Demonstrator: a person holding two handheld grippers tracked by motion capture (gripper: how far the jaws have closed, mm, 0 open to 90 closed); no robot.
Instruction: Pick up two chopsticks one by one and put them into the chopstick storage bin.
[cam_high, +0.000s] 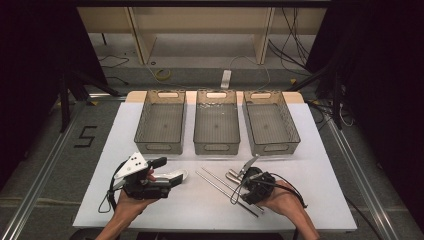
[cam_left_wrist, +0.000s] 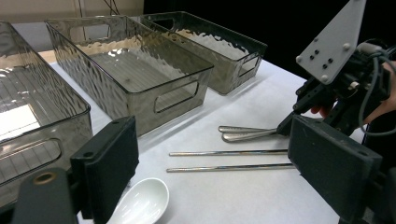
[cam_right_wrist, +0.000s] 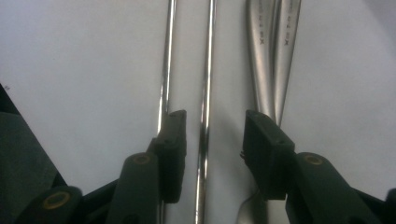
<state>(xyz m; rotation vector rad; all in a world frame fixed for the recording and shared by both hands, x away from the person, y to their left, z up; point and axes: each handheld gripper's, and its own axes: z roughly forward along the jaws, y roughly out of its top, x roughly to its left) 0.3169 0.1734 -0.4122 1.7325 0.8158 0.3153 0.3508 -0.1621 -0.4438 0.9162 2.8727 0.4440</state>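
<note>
Two thin metal chopsticks (cam_high: 220, 184) lie side by side on the white table, beside two steel cutlery handles (cam_right_wrist: 273, 56). My right gripper (cam_right_wrist: 215, 116) points down over them, open. One chopstick (cam_right_wrist: 204, 116) runs between its jaws with a gap on each side. The other chopstick (cam_right_wrist: 164, 88) passes just outside the left jaw. A white ceramic spoon (cam_left_wrist: 140, 203) lies under my left gripper (cam_left_wrist: 212, 154), which is open and held low above the table. In the high view the left gripper (cam_high: 162, 174) is at the front left and the right gripper (cam_high: 243, 181) at the front right.
Three grey see-through bins (cam_high: 159, 147) (cam_high: 216, 147) (cam_high: 274, 147) stand in a row at the back of the white table (cam_high: 310, 165), all with nothing in them. A hand holds each gripper from the front edge. Dark floor and cables lie beyond.
</note>
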